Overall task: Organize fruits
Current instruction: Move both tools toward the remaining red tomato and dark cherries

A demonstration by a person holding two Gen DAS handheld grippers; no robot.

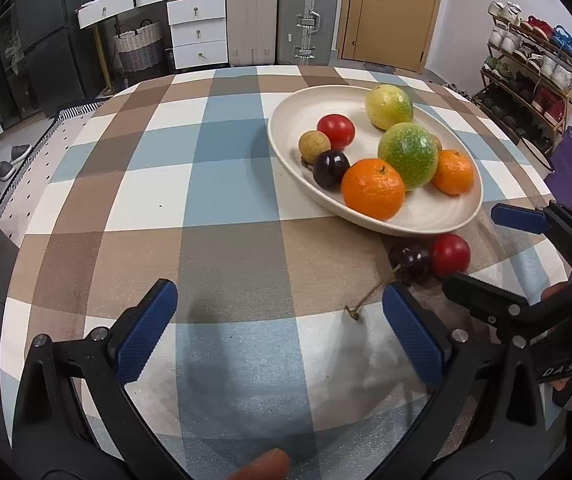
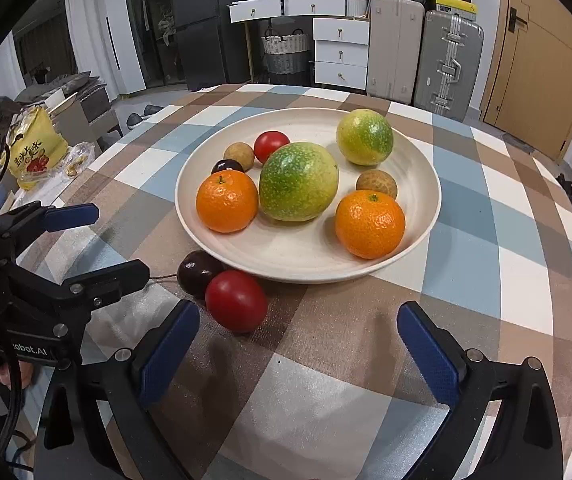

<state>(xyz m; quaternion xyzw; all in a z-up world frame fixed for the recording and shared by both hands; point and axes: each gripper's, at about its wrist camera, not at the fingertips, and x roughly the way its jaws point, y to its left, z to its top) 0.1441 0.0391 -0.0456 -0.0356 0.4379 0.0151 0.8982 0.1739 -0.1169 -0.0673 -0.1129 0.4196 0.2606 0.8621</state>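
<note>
Red tomato (image 2: 236,306) beside plate (image 2: 286,264).

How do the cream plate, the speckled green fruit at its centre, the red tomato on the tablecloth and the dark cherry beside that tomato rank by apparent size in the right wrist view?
1. Cream plate
2. Speckled green fruit
3. Red tomato, though nearness to the camera enlarges it
4. Dark cherry

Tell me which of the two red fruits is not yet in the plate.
The red fruit on the tablecloth, touching the dark cherry just outside the plate. The other red fruit lies inside it.
</note>
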